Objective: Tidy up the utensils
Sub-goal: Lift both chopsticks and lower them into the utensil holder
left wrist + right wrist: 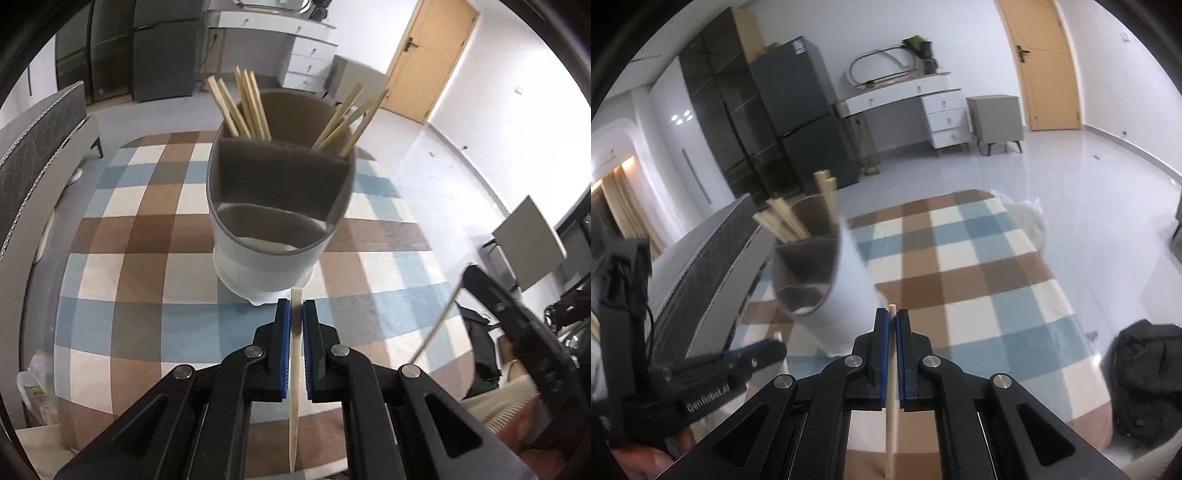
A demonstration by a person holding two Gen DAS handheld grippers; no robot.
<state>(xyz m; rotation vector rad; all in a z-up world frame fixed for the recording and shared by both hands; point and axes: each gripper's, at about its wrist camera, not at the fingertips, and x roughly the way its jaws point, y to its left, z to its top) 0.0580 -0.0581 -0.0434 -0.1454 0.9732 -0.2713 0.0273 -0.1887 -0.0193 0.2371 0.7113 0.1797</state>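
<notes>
A grey utensil holder (280, 206) with three compartments stands on the checked tablecloth (147, 258); several wooden chopsticks (247, 107) lean in its two far compartments, and the near one holds none. My left gripper (296, 310) is shut on a wooden chopstick (295, 387), just in front of the holder's base. My right gripper (892, 319) is shut on another chopstick (891, 417), to the right of the holder (827, 280). The right gripper also shows in the left wrist view (517, 332), and the left gripper in the right wrist view (753, 354).
A grey padded chair back (33, 155) stands left of the table. A white plastic bag (1030, 225) lies at the table's far edge. A black bag (1145, 376) sits on the floor to the right. A fridge, a desk and a door stand far behind.
</notes>
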